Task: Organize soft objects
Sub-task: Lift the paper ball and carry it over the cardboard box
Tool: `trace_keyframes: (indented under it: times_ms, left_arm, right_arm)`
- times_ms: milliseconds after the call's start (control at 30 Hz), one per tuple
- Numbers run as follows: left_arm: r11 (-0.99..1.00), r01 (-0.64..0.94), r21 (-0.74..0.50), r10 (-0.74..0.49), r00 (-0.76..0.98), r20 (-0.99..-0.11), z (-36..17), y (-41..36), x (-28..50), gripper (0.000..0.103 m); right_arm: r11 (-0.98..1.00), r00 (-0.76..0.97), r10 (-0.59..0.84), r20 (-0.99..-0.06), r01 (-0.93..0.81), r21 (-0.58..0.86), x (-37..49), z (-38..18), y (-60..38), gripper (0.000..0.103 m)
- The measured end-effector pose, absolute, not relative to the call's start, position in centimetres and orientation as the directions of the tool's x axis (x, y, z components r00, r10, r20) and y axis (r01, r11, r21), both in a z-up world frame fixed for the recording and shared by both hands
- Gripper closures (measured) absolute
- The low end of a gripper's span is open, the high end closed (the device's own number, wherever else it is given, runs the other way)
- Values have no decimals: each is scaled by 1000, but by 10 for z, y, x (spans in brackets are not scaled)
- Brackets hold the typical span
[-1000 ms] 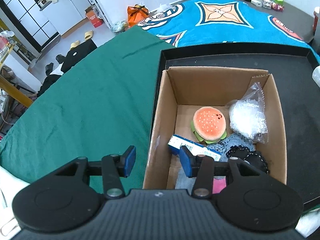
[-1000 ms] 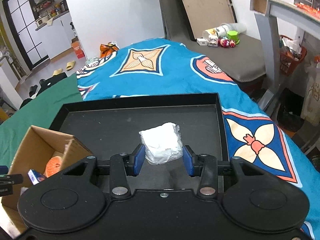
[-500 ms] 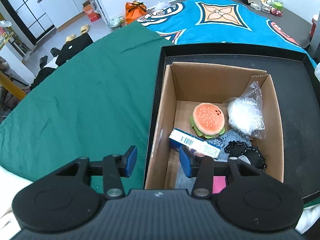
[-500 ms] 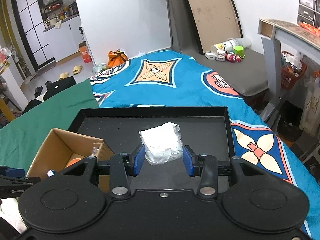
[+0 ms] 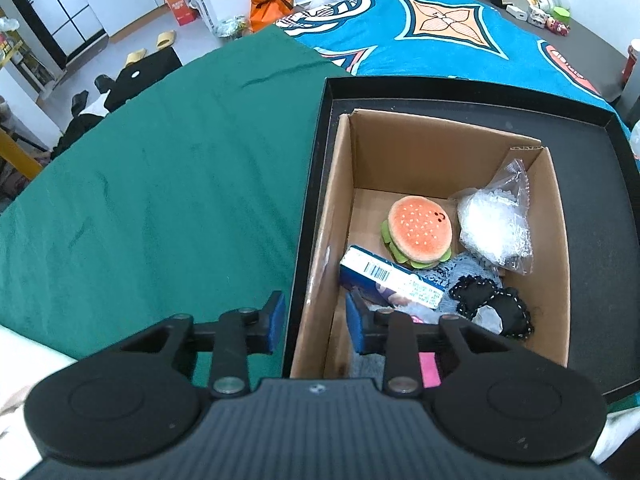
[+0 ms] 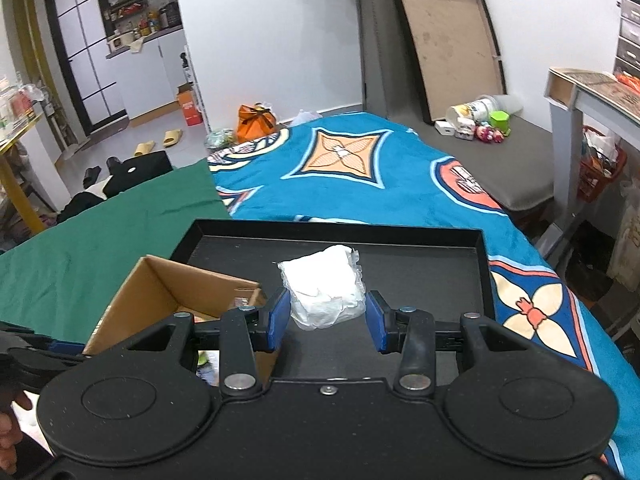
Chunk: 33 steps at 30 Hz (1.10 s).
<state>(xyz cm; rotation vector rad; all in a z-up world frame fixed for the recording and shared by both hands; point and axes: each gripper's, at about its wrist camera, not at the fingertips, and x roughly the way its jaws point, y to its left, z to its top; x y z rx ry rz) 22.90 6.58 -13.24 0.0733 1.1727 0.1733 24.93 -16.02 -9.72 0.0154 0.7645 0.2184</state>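
my right gripper [image 6: 327,317] pinches the white wrapped bundle [image 6: 323,288] at frame centre by its sides: light, squashy, crinkly-slick.

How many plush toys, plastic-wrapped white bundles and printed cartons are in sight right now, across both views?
Plush toys: 1, the burger plush.
Plastic-wrapped white bundles: 2, boxed bundle and held bundle.
Printed cartons: 1, blue carton.
Total: 4.

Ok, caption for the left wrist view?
Left tool straddling cardboard box wall; inside: burger plush, clear plastic bag, blue carton.
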Motion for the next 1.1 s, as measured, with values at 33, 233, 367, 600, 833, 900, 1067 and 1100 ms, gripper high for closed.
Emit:
trace_keyframes:
  times_ms: [33,233,367,600,833,900,1067,1100]
  left_arm:
    - [985,-98,145,171,374,-912,-133,67,229,74]
    - [983,-119,137,171,359,-917,-135,74,229,89]
    - [985,-113,131,163,356,-920,-136,74,230,91]
    - [986,-116,116,150,348,-926,-137,78,230,91]
    - [986,-139,90,133,332,-934,-137,85,228,93]
    - [986,-142,82,125,332,-935,-136,86,228,93]
    - [986,-155,56,107,339,-935,-133,89,225,93]
    - [986,-156,52,104,342,-934,-133,90,225,93]
  right_arm:
    - [976,700,206,-684,-198,92,249,-96,-157,62]
    - [966,690,240,-683,-236,102,247,-93,-137,62]
    - [960,683,258,-683,-261,102,246,-90,-124,62]
    - [944,667,296,-684,-313,103,244,-88,-101,62]
    - [926,657,328,-679,-366,93,241,-84,-76,62]
    - [921,656,339,-674,-379,94,242,-82,-70,62]
    - [897,651,392,-650,-428,112,242,-77,-59,44]
    - [895,647,395,-652,-430,115,242,-77,-58,42]
